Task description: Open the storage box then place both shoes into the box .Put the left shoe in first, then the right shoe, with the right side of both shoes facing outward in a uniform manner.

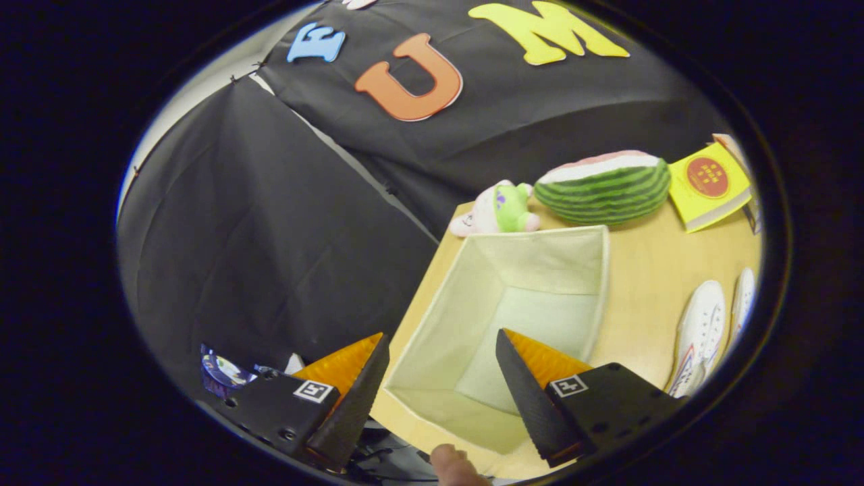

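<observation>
Jaws of gripper point(442, 334) gape above storage box point(540, 250) on wooden table point(648, 297).

I'm seeing a storage box point(540, 270) of matt, pale woven cloth, soft-walled, on a smooth light wood table point(648, 283). The two shoes point(709, 331) far right look like glossy white leather. My gripper point(442, 364), fingers spread apart over the box, has ribbed, rough-textured pads point(533, 398). The watermelon point(604, 189) looks plush, as does the small toy point(499, 209).

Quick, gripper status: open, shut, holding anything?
Gripper: open, holding nothing, fingers spread above the near wall of the open storage box.
</observation>
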Motion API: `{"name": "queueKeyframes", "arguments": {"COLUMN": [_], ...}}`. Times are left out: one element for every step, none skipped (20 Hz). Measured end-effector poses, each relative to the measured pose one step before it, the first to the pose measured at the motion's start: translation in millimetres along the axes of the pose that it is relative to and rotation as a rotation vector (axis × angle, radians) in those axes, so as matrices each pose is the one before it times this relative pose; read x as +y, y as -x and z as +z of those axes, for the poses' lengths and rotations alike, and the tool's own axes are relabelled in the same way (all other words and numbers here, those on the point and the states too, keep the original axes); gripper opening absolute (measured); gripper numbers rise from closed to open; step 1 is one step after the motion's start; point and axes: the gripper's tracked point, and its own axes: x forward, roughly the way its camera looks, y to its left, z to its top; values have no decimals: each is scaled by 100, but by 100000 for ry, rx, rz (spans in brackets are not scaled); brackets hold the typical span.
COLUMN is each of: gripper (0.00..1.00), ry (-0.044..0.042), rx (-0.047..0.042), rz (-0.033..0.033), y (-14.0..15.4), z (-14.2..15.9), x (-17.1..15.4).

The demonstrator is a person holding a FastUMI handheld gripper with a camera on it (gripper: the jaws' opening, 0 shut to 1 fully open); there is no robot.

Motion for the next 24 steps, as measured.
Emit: {"name": "queueKeyframes", "arguments": {"gripper": [100, 100, 100, 100, 100, 100, 100, 100, 100, 100, 100, 100, 100, 100, 100, 100, 100, 100, 100, 100, 97, 94, 83, 72], "ry": [-7, -180, -550, -330, 284, 554, 213, 183, 11, 243, 13, -337, -262, -366, 343, -11, -289, -1525, -1217, -395, 377, 1551, 534, -42], "rx": [-337, -451, -1085, -1020, -933, -180, 345, 797, 1226, 1866, 2033, 1404, 1367, 1866, 2592, 2027, 2344, 2078, 2728, 2131, 2143, 2757, 4470, 2552], "rz": [-3310, -2578, -2336, -2258, -2468, -3637, -4022, -3645, -3521, -3530, -3472, -1771, -1539, -2215, -2041, -2200, -3497, -4322, -3864, -3862, -3513, -2039, 397, 4767], "y": [903, 1132, 730, 855, 553, 376, 306, 216, 8, -54, -346, -235, -468, -524, -434, -497, -472, -286, -458, -473, -506, -839, -789, -1008], "z": [-103, 81, 137, 209, 157, -190, -149, -388, -392, -674, -673, -511, -384, -659, -712, -578, -611, -524, -698, -350, -417, -562, -844, -762], "x": [-1735, -1529, -1429, -1542, -1600, -1907, -1961, -1666, -1760, -1771, -1634, -1276, -1156, -1153, -1102, -1165, -1352, -1564, -1501, -1507, -1335, -964, -466, 671]}}
